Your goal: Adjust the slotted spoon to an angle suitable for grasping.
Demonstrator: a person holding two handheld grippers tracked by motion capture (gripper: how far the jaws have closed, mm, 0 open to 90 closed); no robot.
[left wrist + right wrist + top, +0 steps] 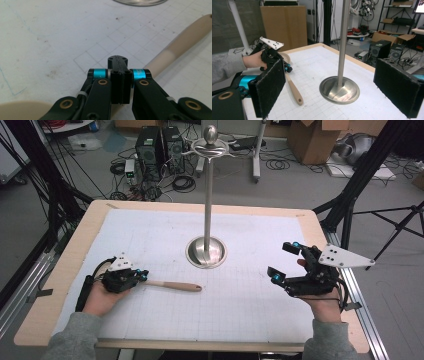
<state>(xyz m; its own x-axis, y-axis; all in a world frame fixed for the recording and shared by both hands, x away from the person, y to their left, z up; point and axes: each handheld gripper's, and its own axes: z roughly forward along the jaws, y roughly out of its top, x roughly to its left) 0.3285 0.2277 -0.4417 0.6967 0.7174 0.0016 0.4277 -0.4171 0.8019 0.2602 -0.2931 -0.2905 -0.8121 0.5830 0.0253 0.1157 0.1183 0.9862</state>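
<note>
place: I work in a robotics lab | floor: computer towers (160, 147) and loose cables (182, 183) | walls: cardboard boxes (320, 137), equipment shelves (398, 17) | bench: gridded table (150, 235) flanked by black tripod legs (365, 170)

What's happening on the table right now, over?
Left gripper shut beside wooden spoon. Right gripper open, empty. Metal stand behind the spoon, apart from it.

- A wooden spoon (172, 285) is laid flat on the white gridded mat, left of the stand's base.
- Its pale handle (294, 93) is pointed toward the table's middle; its bowl end is hidden beneath the left gripper.
</note>
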